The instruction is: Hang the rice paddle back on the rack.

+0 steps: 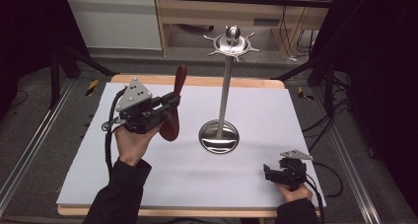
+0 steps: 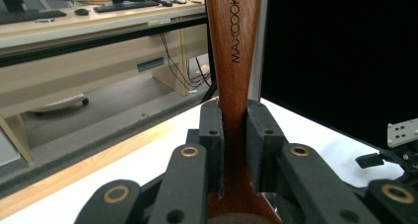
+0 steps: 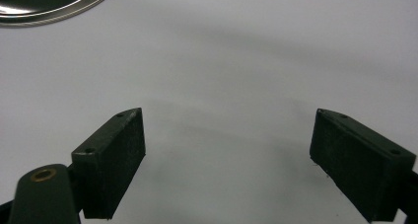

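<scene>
left gripper (image 2: 233, 135) clamping wooden spoon (image 2: 235, 51), handle pointing 12 o'clock | "MAXCOOK" showing in left gripper view | right gripper (image 3: 226, 160) resting, jaws gaping, stand (image 1: 220, 135) at 10 o'clock

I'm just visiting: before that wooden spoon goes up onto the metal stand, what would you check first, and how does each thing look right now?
1. Left tongs shut on the wooden spoon: ok, pads press its handle from both sides.
2. Spoon lifted off the white table cover: ok.
3. Stand upright on its round base: ok.
4. Free hook on the stand's top ring: ok, nothing hangs there.
5. Hanging hole in the handle end: cannot tell.
6. Right tongs out of the way: ok, open, low near the table's corner.
</scene>
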Action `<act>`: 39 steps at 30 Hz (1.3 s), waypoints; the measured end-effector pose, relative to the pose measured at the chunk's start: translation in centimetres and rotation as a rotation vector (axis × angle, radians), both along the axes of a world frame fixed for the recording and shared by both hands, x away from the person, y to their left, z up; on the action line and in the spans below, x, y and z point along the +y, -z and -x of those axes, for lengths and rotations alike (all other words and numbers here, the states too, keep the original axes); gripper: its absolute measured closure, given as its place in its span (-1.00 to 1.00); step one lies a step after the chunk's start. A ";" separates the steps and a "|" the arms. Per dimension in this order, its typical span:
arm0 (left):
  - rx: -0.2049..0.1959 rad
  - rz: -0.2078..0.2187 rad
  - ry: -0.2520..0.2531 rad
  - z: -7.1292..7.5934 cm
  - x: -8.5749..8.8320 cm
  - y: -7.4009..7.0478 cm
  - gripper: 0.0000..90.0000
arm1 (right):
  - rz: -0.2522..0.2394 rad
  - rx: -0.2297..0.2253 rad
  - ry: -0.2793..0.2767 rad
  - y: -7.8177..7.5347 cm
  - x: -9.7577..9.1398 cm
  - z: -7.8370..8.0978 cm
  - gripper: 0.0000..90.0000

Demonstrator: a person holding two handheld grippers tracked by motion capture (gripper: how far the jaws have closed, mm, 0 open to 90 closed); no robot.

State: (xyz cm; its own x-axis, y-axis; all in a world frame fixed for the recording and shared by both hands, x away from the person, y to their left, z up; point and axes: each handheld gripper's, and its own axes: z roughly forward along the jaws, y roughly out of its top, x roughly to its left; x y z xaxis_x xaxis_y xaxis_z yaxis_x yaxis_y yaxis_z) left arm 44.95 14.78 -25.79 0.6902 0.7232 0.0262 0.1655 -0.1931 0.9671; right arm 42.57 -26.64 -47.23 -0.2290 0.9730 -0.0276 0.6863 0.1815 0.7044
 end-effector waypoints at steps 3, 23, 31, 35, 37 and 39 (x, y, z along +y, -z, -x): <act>-0.010 -0.003 0.001 -0.2 -0.3 -0.5 0.74 | -0.002 -0.001 0.001 0.0 0.0 0.0 -0.69; -0.032 0.002 0.032 -1.8 -2.4 -2.7 0.74 | -0.012 -0.001 0.005 -0.1 -0.1 0.0 -0.69; -0.036 -0.004 0.040 -2.1 -3.0 -3.1 0.74 | -0.016 -0.002 0.004 -0.1 -0.1 0.0 -0.69; -0.033 -0.008 0.041 -2.2 -3.3 -3.1 0.74 | -0.014 -0.002 0.003 -0.1 -0.2 0.0 -0.69; -0.030 -0.012 0.042 -2.3 -3.4 -3.1 0.74 | -0.011 -0.003 0.002 -0.1 -0.2 0.0 -0.69; -0.034 -0.018 0.042 -2.4 -3.5 -3.2 0.74 | -0.012 -0.004 0.003 -0.1 -0.2 0.0 -0.69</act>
